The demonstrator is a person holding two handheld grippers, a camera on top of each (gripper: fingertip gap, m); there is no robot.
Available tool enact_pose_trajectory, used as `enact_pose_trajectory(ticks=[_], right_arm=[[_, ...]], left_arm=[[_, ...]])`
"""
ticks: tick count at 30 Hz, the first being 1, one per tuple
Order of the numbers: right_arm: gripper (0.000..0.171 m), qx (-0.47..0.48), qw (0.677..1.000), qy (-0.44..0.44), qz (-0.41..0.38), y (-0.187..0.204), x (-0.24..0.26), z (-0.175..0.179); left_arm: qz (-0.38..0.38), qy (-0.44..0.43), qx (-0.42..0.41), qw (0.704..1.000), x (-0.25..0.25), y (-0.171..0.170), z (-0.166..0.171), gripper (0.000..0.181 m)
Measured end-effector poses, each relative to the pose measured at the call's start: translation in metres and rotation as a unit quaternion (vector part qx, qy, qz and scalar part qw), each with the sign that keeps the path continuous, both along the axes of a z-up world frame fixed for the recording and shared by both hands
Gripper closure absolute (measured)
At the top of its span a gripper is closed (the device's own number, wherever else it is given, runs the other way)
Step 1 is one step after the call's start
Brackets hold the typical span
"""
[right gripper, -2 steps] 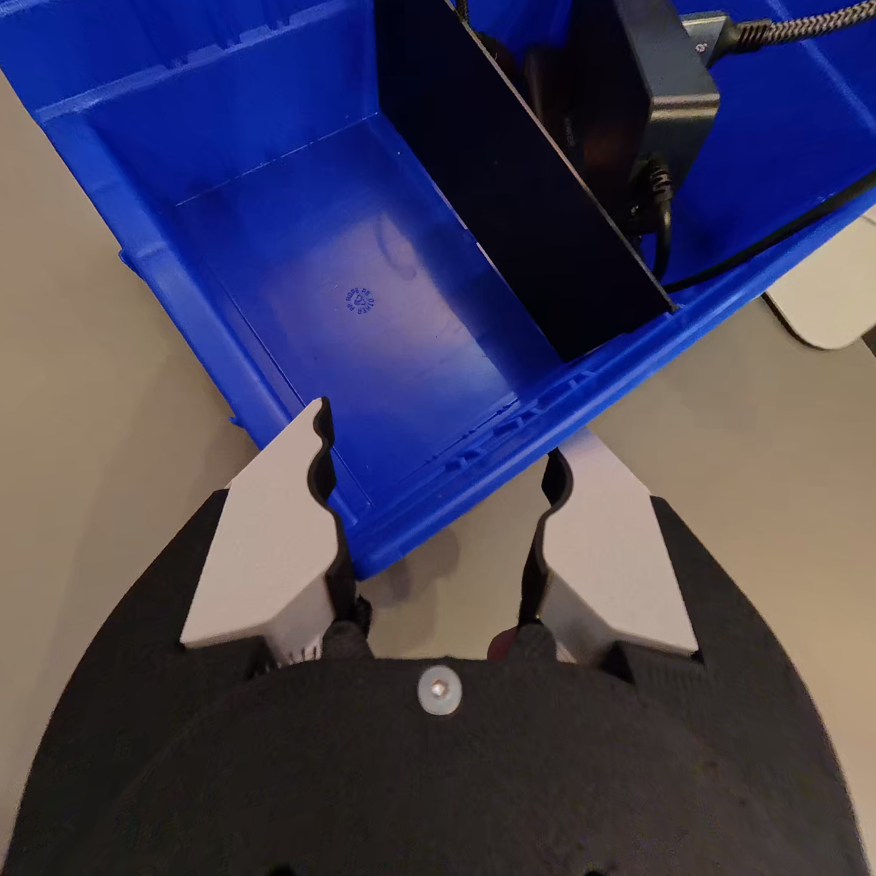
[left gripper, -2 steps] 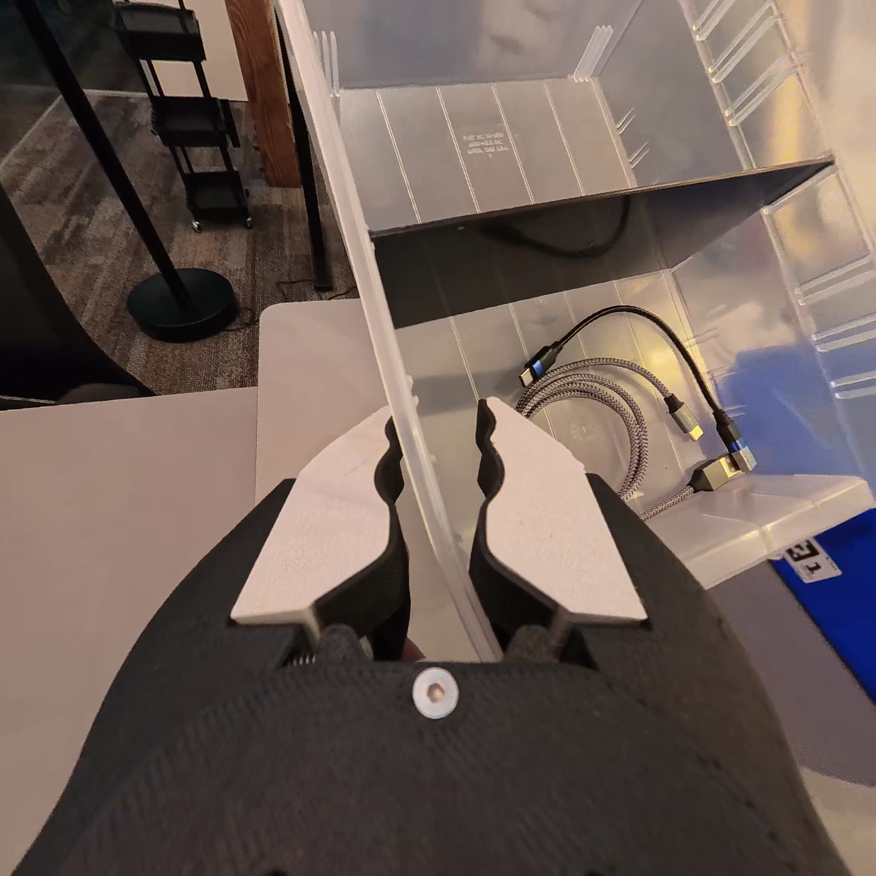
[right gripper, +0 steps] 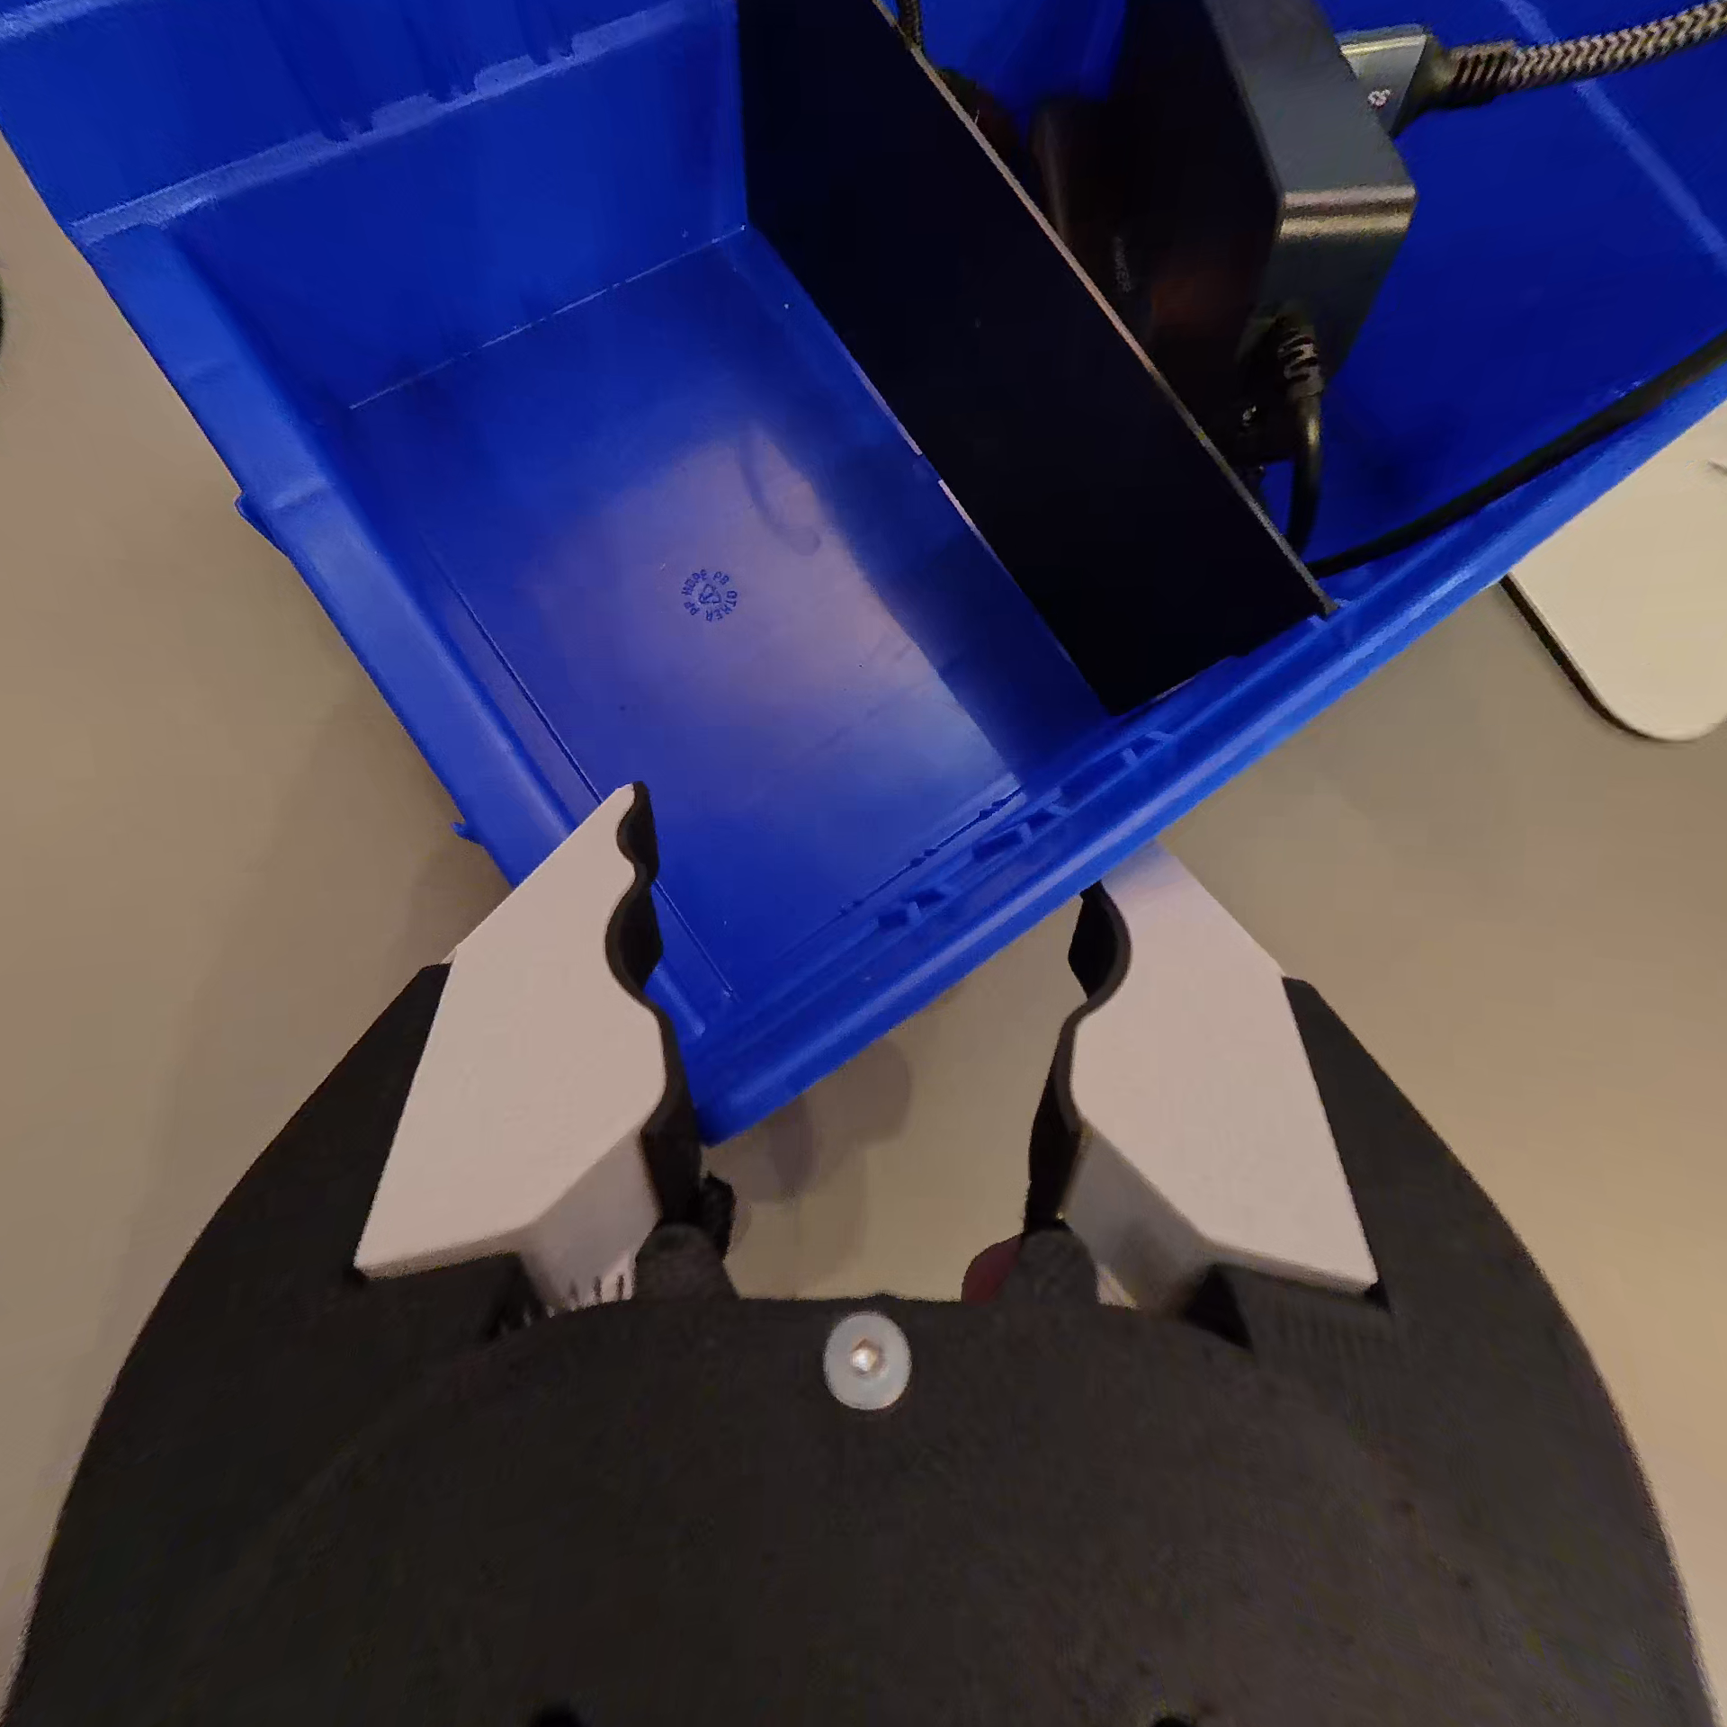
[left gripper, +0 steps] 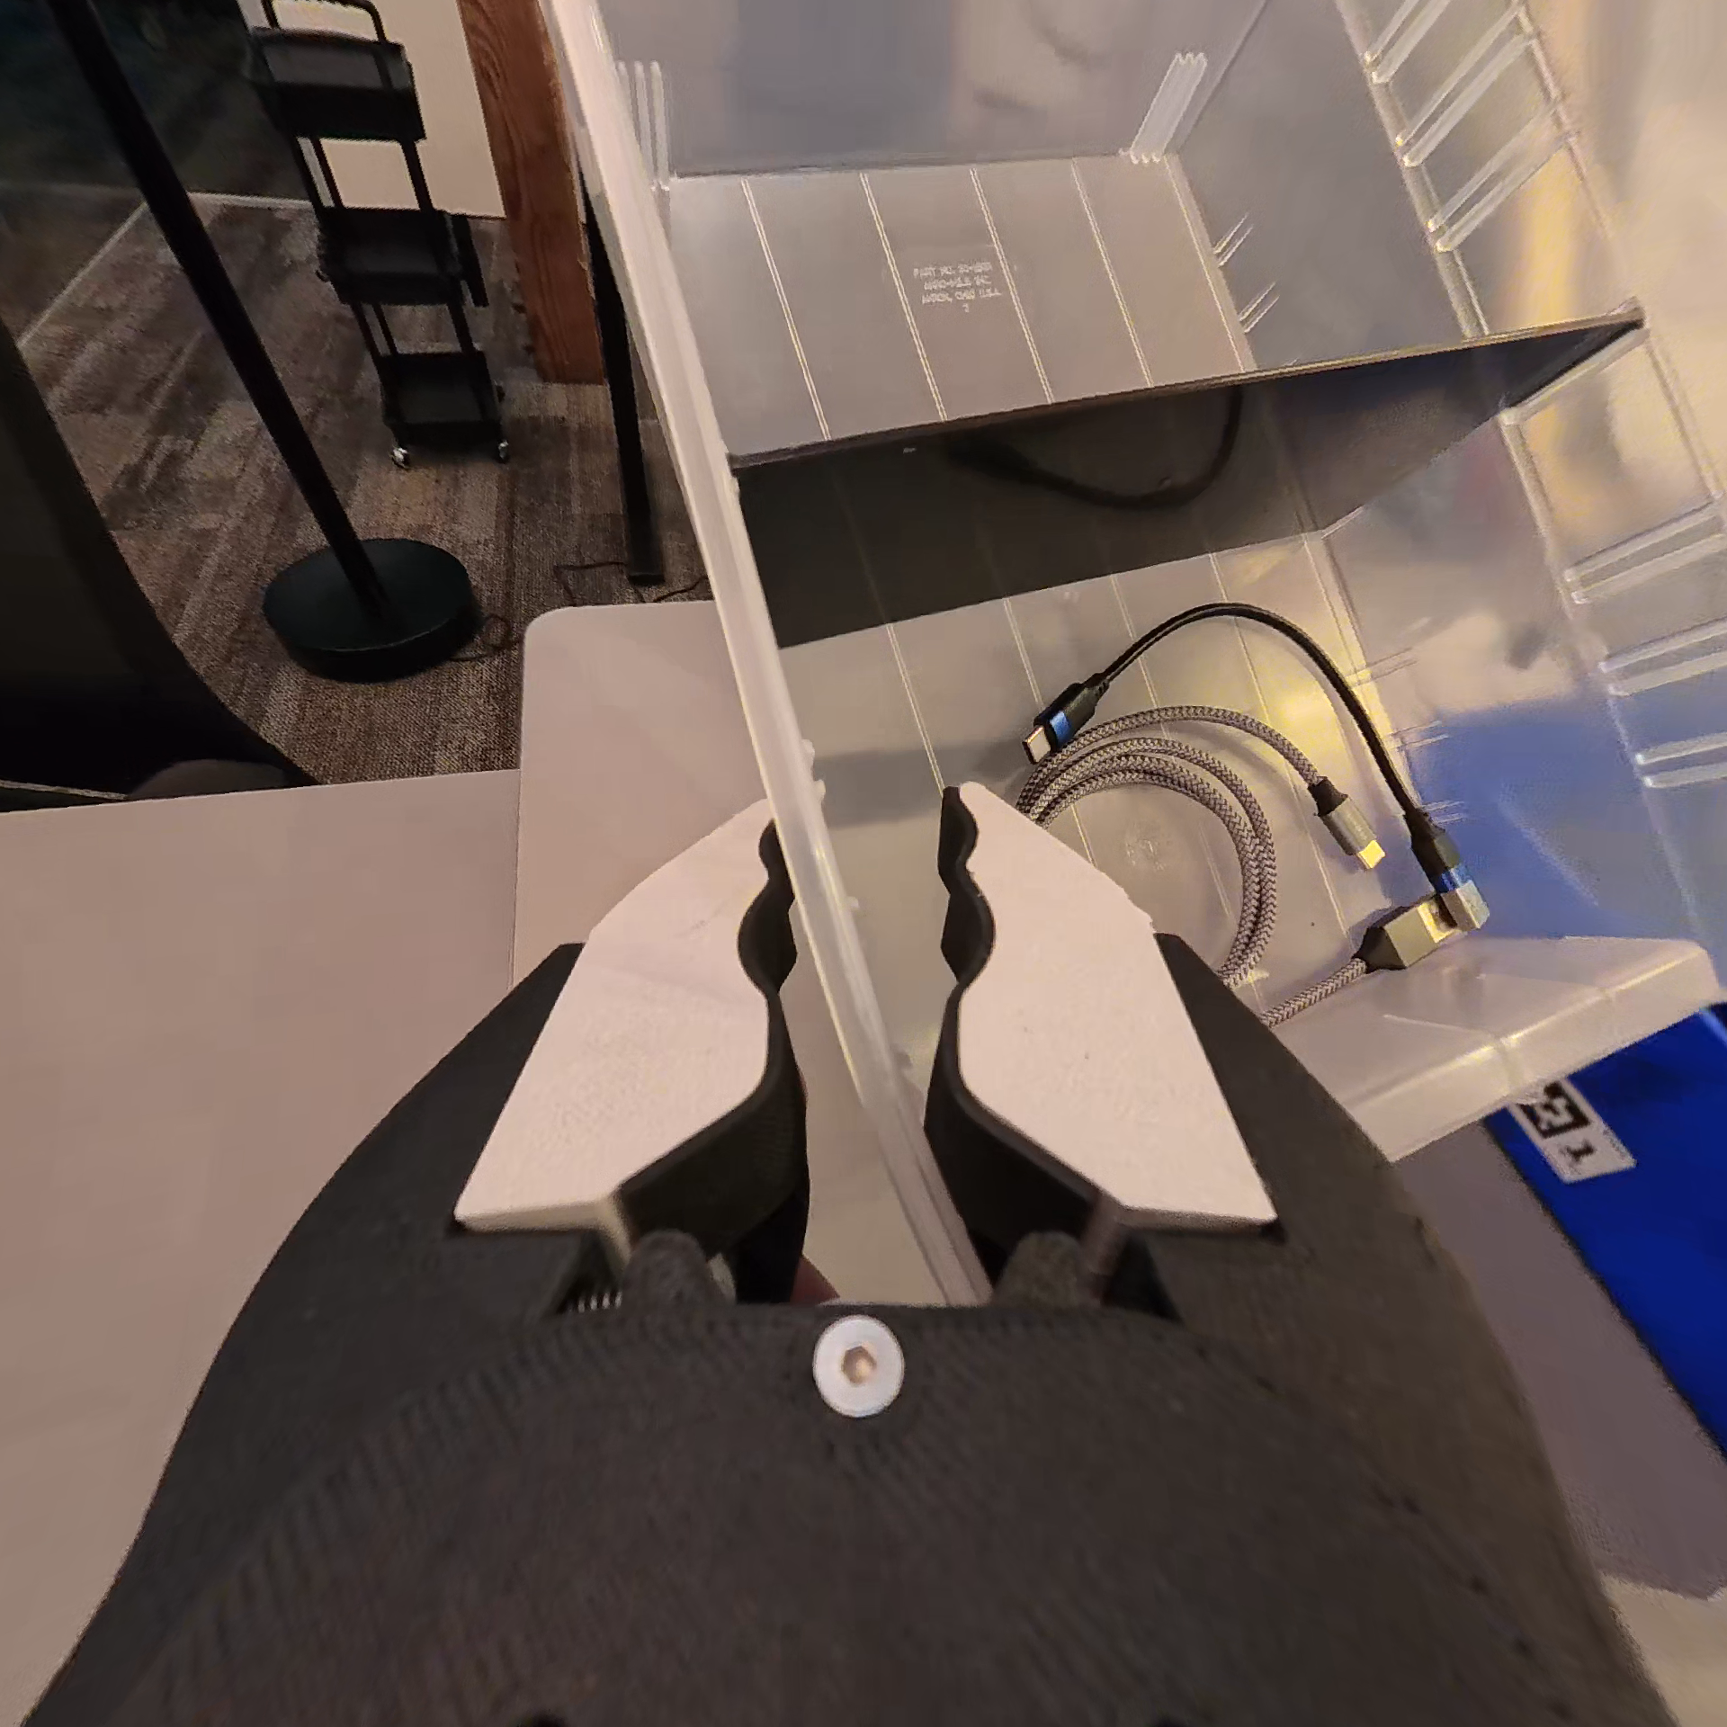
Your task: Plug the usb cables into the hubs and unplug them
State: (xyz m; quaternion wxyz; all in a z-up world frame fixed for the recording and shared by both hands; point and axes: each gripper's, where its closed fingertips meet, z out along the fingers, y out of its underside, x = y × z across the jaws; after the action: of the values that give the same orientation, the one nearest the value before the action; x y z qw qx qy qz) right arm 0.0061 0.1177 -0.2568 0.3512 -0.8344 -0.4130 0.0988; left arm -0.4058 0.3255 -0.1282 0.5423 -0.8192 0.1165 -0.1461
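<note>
A: Left wrist view: what is the left gripper (left gripper: 864, 846) doing?

B: Its two white fingers are straddling the near side wall of the clear plastic bin (left gripper: 748, 673), spread only narrowly, one finger outside and one inside, gripping nothing. The bin is sitting at the edge of the pale tabletop (left gripper: 234, 934).

A: And the cables?

B: A grey braided usb cable (left gripper: 1168, 794) is lying coiled in the bin's near compartment, on this side of the black divider panel (left gripper: 1215, 374). A thinner black usb cable with blue-banded plugs (left gripper: 1308, 645) is arching just beside it.

A: The other side?

B: The right gripper (right gripper: 869, 869) is hanging with its fingers spread wide around the near corner of the blue plastic bin (right gripper: 374, 607), empty. Beyond that bin's dark divider (right gripper: 981, 374), a dark grey hub (right gripper: 1308, 187) is lying in the far compartment with a braided cable (right gripper: 1570, 51) plugged into it.
</note>
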Motion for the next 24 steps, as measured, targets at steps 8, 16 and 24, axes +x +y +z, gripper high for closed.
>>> enact_pose_trajectory(ticks=[8,16,24], right_arm=[[0.077,-0.015,0.999,0.038,0.030,0.000,-0.067,0.003],[0.067,0.013,0.997,0.026,0.064,0.001,-0.094,0.011],[0.090,0.265,0.937,-0.145,0.179,-0.021,-0.065,0.068]], left_arm=[[0.032,-0.006,0.031,0.999,-0.021,-0.016,0.027,0.151],[0.043,-0.001,0.069,0.997,-0.031,-0.038,0.059,0.151],[0.038,0.005,0.086,0.996,-0.026,-0.046,0.075,0.151]])
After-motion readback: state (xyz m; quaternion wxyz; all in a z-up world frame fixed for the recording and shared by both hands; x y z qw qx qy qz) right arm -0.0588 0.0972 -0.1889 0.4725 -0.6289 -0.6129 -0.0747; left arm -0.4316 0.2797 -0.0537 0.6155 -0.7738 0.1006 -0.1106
